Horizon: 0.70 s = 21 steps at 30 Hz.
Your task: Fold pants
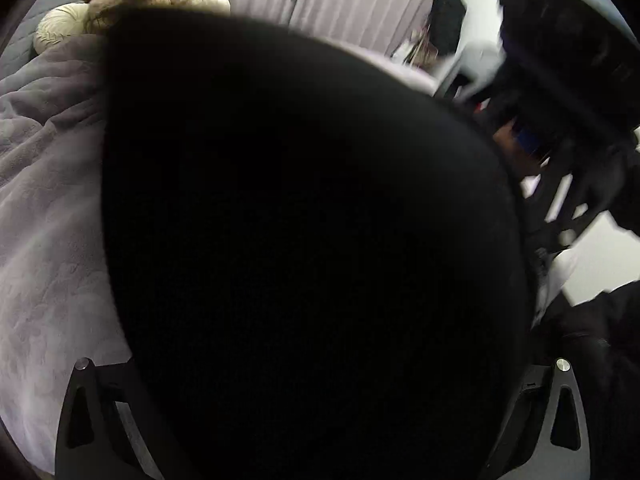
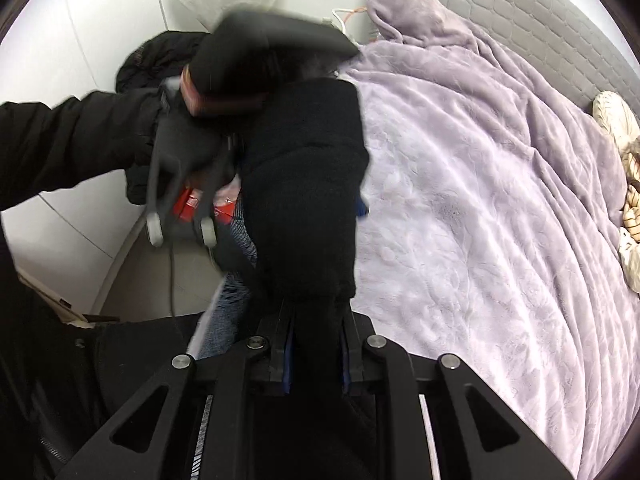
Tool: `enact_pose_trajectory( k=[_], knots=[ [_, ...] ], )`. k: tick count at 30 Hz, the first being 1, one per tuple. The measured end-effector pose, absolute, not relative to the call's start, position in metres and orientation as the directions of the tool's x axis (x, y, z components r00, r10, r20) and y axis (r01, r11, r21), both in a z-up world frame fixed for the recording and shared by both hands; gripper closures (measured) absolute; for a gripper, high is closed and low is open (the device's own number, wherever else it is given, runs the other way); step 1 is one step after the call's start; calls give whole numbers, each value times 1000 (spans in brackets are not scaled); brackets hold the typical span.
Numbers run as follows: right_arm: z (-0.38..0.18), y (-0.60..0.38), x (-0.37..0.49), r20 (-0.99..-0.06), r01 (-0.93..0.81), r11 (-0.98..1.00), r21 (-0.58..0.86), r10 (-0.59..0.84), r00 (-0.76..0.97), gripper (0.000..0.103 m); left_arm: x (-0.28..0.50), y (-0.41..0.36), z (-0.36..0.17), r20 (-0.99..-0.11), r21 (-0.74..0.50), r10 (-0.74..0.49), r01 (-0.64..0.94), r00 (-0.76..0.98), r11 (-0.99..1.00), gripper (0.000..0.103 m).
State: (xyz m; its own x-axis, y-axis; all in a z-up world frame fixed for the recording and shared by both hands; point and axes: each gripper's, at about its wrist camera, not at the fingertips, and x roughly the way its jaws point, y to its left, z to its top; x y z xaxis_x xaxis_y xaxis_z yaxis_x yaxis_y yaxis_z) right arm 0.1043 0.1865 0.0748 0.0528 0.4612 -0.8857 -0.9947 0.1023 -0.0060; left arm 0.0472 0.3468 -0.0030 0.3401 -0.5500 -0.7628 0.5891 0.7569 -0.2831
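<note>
1. The right tool (image 2: pixel 316 344) is clamped on the black pants (image 2: pixel 308 184), lifted over the bed (image 2: pixel 500 220).
2. The left tool (image 2: pixel 182 236) appears in blur; its grip cannot be told.
3. No fold shows yet; laying flat and folding remain.

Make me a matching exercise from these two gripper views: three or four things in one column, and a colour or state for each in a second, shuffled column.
Things
1. pants
2. blanket
3. headboard
4. right gripper

Colour or state
A. lilac, plush, spread over the bed
B. grey, quilted
C. black, hanging in a bunch
D. jaws closed on fabric

Pairs: 1-C, 2-A, 3-B, 4-D
</note>
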Motion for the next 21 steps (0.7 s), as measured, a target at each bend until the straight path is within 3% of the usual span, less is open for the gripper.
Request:
enact_pose_trajectory(
  k=[1, 2, 6, 9, 11, 13, 21],
  knots=[
    [71, 189, 108, -893, -995, 104, -14, 447, 59, 85, 53, 344, -9, -789, -274, -520, 571, 326, 774, 9],
    [66, 192, 115, -900, -992, 127, -23, 430, 76, 84, 62, 343, -15, -819, -276, -488, 540, 301, 795, 25],
    [54, 194, 152, -920, -953, 302, 34, 381, 88, 59, 78, 348, -22, -833, -364, -499, 442, 239, 820, 27],
    [73, 178, 156, -906, -930, 367, 19, 400, 140, 57, 77, 346, -18, -845, -356, -480, 423, 236, 834, 32],
    [87, 163, 149, -902, -926, 378, -11, 397, 173, 44, 73, 346, -12, -843, -370, -485, 403, 235, 837, 38],
    [92, 145, 133, -920, -927, 373, -36, 349, 177, 19, 68, 345, -4, -849, -356, -467, 387, 247, 851, 39],
    [5, 115, 80, -988, -906, 416, -76, 89, 124, 18, 47, 326, 22, -899, -249, -345, 333, 270, 909, 44]
  ],
)
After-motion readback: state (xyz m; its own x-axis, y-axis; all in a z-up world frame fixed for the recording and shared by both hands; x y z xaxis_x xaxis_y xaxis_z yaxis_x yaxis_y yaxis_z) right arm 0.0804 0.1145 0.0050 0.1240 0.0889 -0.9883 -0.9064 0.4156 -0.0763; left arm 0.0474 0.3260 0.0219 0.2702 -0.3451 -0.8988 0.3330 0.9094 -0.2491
